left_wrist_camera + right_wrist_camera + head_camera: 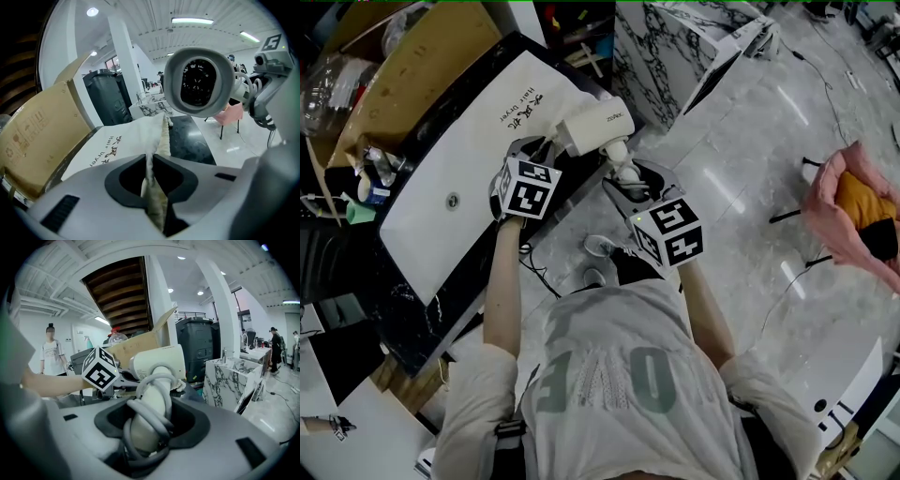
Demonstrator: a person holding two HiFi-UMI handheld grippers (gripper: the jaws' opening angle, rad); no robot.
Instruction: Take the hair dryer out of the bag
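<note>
In the head view a black, white-veined stone bench stands on a glossy pale marble floor. A flat white cloth bag with dark lettering lies along the bench, and an open brown cardboard box sits beyond the bag. A pink padded chair stands well apart from the bag on the floor. The left tongs reach to the bag's near end. Just beside them the right tongs carry the cream plastic hair dryer, which is outside the bag and just off that end. In the left gripper view the left tongs are pressed together, pinching a thin creased fold of the bag's cloth. The dryer's round, dark-centred end hangs above the bag, clear of the fabric. In the right gripper view the right tongs stand fairly wide, clamped on the dryer's smooth handle and the grey cord wound round it. A white block with black veining and a dark bin stand behind.
</note>
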